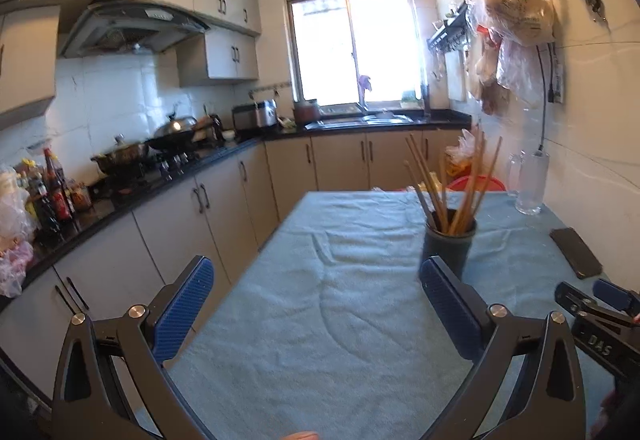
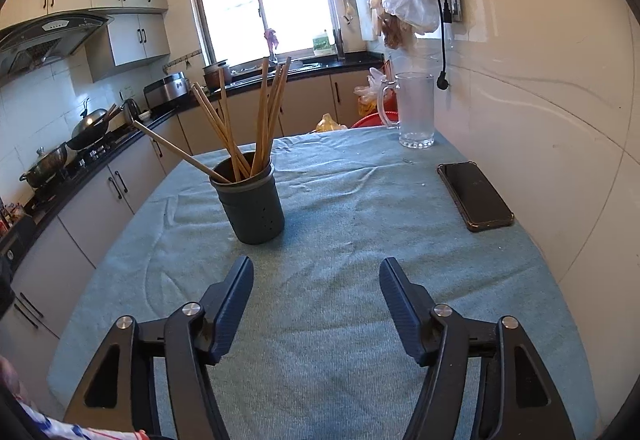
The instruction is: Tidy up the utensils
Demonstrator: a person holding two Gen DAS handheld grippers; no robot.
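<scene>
Holding nothing, your left gripper (image 1: 316, 280) hovers spread wide over the teal cloth (image 1: 320, 320); its base is cut off below. Chopsticks (image 2: 256, 120) stand upright in the dark holder (image 2: 254, 208) mid-table. Your right gripper (image 2: 316, 280) is likewise spread and bare, the phone (image 2: 474, 196) beyond it.

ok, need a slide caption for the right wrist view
Open right gripper hovers over the towel-covered table, facing a dark holder of chopsticks; phone and glass mug alongside.
</scene>
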